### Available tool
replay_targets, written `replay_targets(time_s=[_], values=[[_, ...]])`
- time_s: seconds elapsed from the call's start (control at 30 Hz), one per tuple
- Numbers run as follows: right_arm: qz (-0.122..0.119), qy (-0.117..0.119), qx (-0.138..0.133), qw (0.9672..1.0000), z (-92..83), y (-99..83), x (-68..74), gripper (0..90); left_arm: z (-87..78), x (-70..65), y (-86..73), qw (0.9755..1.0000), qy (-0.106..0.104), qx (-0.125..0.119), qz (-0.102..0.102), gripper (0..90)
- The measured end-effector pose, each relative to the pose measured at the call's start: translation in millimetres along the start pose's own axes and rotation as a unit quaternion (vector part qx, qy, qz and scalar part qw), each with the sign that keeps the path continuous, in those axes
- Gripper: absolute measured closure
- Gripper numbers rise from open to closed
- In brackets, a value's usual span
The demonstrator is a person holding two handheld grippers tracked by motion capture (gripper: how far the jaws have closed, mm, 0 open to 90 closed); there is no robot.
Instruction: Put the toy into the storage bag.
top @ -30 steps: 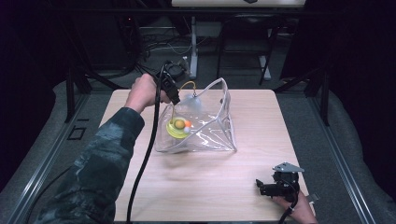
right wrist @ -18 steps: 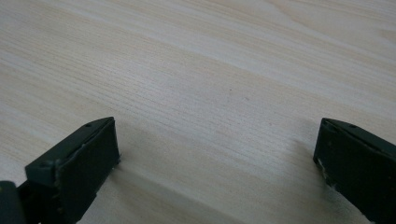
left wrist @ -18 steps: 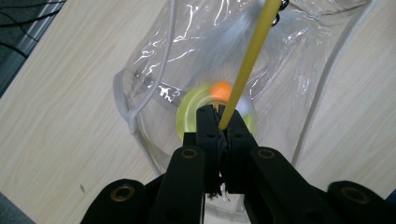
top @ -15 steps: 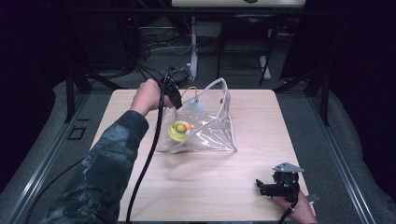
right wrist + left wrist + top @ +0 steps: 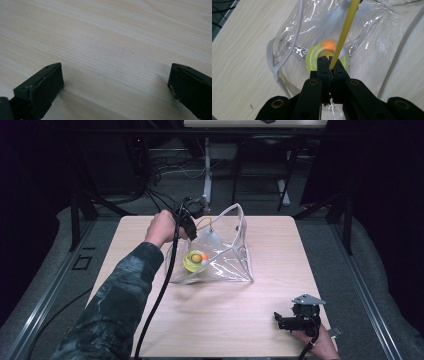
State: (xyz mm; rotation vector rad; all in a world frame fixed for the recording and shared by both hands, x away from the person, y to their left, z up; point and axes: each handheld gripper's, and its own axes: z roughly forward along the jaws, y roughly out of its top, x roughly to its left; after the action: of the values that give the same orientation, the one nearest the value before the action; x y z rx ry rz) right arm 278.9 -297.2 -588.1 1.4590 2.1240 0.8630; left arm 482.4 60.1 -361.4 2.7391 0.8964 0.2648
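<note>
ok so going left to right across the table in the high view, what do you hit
left tool shut on a thin yellow cord → yellow-green ring with an orange ball inside the clear plastic bag → right side of that clear plastic bag → right tool, open, near corner of the light wooden table

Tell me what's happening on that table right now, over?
Left gripper shut on yellow cord above clear plastic bag. Right gripper open, low over bare wooden table. Yellow-green ring and orange ball inside bag. Nothing in the way.
</note>
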Motion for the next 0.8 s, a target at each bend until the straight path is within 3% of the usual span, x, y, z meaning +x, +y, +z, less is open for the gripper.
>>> replay_targets(time_s=[0.8], values=[[0.001, -0.001, 0.001, 1.0000, -0.4, 0.0, 0.3, 0.0, 25.8, -0.1, 0.8, 0.9996, -0.008, -0.016, -0.021, 87.4]])
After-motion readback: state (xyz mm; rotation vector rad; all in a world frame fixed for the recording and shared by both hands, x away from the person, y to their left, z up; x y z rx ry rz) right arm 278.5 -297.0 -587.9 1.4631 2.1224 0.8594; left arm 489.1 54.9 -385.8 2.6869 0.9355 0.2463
